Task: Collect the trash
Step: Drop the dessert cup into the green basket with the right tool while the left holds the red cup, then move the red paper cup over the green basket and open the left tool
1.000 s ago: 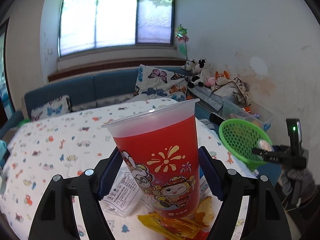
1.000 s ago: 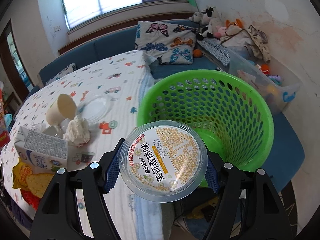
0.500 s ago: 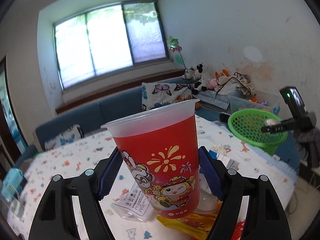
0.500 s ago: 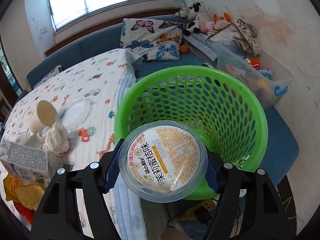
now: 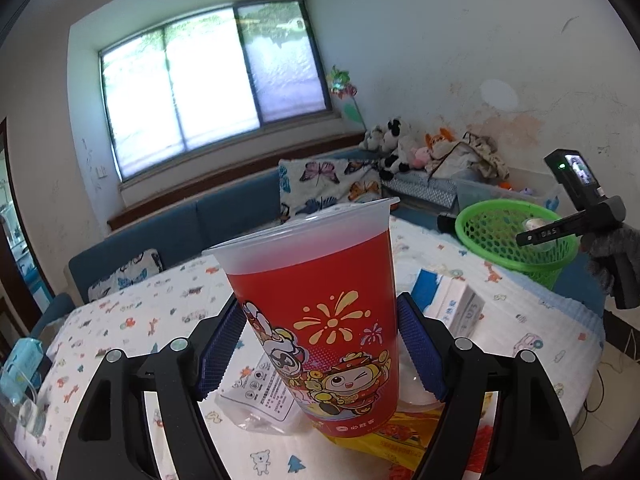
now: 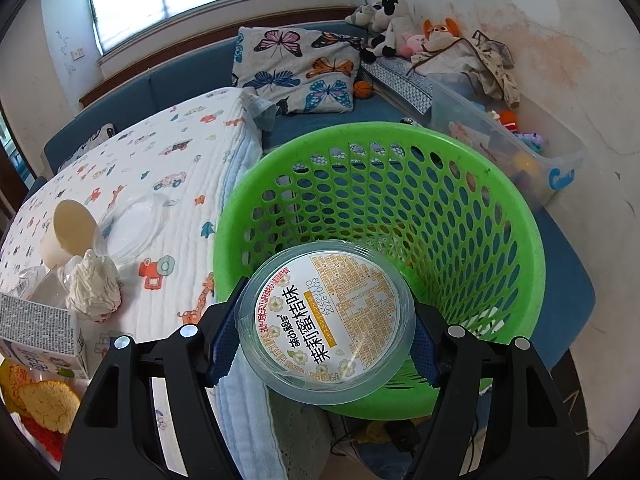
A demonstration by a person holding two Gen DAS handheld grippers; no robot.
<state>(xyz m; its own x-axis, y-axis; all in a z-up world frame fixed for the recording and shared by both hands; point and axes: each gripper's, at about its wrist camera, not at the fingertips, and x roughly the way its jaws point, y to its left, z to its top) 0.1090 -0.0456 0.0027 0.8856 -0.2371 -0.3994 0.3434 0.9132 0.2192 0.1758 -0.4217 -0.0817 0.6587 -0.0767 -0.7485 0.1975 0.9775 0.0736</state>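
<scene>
Left wrist view: the left gripper [image 5: 320, 354] occupies the bottom of the frame, its 2 blue-padded fingers [image 5: 219, 354] pressed against opposite sides of a red cartoon-printed cup [image 5: 316, 320], which stands roughly upright at frame centre with its frosted rim uppermost. Directly below and behind the cup lie a clear printed plastic bag [image 5: 260, 398] and a yellow snack wrapper [image 5: 394, 438] on the patterned tablecloth [image 5: 148, 320]. To the right of the cup, a blue-and-white carton [image 5: 450, 300] lies on the cloth. Further back, at the right edge, the right gripper [image 5: 538, 234] is held over the green basket [image 5: 500, 236] beside the table. A blue sofa and a window fill the background.

Right wrist view: the right gripper's 2 fingers [image 6: 222, 350] clamp a round clear container [image 6: 326, 330] with a printed white label, at lower centre. The container sits above the near rim of the green basket, whose mesh wall [image 6: 400, 184] fills the centre and right of the frame. At the lower left, on the cloth, lie orange crackers [image 6: 46, 402] and the carton [image 6: 40, 334]; just beyond those, a crumpled tissue [image 6: 94, 286], a clear lid [image 6: 130, 228] and a tipped beige cup [image 6: 66, 232]. A butterfly cushion [image 6: 298, 70] and soft toys [image 6: 386, 18] occupy the top of the frame.
</scene>
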